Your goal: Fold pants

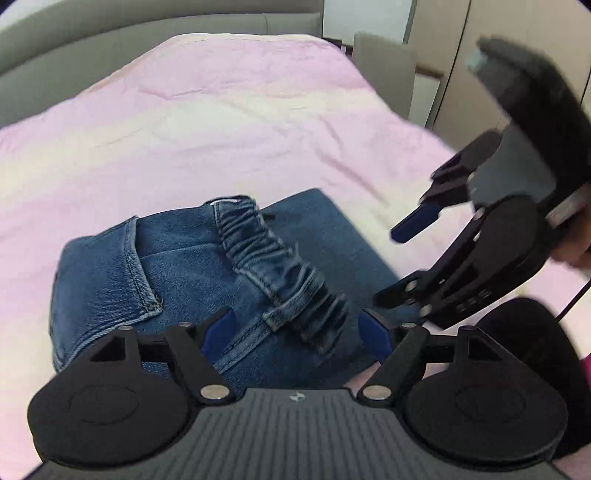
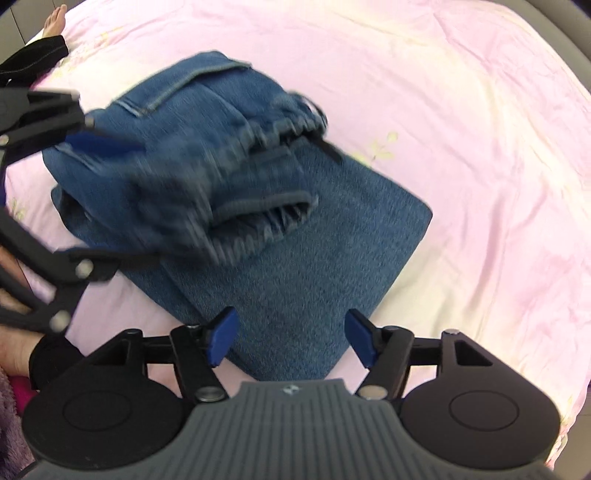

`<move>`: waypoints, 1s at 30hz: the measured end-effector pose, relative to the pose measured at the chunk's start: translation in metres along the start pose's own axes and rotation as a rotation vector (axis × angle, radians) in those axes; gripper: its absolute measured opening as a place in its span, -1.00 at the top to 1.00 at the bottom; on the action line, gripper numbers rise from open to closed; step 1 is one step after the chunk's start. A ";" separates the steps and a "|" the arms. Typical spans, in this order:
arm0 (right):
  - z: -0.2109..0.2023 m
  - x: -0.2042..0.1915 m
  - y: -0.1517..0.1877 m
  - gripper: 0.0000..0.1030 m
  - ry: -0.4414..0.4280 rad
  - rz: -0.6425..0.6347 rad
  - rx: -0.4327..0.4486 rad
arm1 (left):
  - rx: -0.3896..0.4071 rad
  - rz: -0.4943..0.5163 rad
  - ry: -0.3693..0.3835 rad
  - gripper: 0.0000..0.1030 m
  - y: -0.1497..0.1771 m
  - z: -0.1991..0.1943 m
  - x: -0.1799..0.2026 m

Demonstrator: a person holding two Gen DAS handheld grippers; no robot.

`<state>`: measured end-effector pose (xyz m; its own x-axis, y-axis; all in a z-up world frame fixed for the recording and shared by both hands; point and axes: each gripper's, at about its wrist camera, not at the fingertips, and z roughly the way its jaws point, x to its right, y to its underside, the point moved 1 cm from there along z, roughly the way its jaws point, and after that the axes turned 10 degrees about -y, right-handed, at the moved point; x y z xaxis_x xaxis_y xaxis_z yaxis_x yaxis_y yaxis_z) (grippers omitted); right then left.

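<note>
Bed with pink sheet, folded jeans on it.
Sheet is pale pink fading to cream, wrinkled, faint floral print visible at right of center in the right wrist view. Grey padded bed frame runs along the top left of the left wrist view. Jeans lie directly on the sheet, lower center in the left wrist view, center left in the right; folded in a stack, gathered elastic waistband on top, plain denim layer beneath, sticking out toward the frame bottom.

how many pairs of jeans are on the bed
1. The folded blue denim jeans lie on the pink bedsheet, with the elastic waistband on top. Nothing suggests another pair underneath.
</note>
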<state>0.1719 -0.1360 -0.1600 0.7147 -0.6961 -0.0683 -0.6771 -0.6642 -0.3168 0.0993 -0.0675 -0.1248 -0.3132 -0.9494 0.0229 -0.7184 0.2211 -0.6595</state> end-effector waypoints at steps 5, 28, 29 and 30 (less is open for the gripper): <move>-0.014 -0.002 -0.007 -0.20 -0.009 0.029 0.029 | 0.031 -0.100 0.019 -0.72 -0.003 -0.017 -0.020; 0.040 0.066 -0.027 -0.58 -0.375 0.891 0.274 | -0.095 -0.469 -0.159 -0.52 0.058 -0.002 -0.172; 0.046 0.070 -0.025 -0.57 -0.395 0.921 0.276 | -0.101 -0.468 -0.155 -0.52 0.060 0.000 -0.172; 0.055 0.074 -0.023 -0.57 -0.422 0.948 0.281 | -0.104 -0.472 -0.149 -0.52 0.062 0.001 -0.173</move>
<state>0.2500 -0.1571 -0.2097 -0.0411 -0.7082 -0.7048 -0.9612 0.2205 -0.1655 0.1097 0.1105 -0.1708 0.1473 -0.9710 0.1881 -0.8205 -0.2262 -0.5249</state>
